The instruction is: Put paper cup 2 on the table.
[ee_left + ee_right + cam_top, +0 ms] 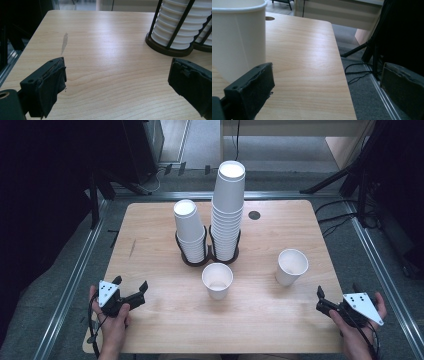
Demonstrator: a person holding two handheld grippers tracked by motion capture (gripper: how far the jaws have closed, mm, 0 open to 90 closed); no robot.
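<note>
Two stacks of white paper cups stand upside down in black wire holders at the table's middle back: a short stack (189, 232) and a taller one (228, 210). Two loose cups stand upright in front of them, one at the centre (217, 281) and one further right (291, 267). My left gripper (131, 284) rests near the front left edge, open and empty; in its own view (117, 75) the short stack's holder (172, 32) lies ahead to the right. My right gripper (320, 300) sits at the front right edge, open and empty (328, 80), with the right cup (237, 37) close beside its left jaw.
The wooden table (150, 225) has a round cable hole (254, 215) at the back right. Grey floor, metal rails (380, 265) and black cables (357, 71) run along the right edge. Dark stands flank the table at both back corners.
</note>
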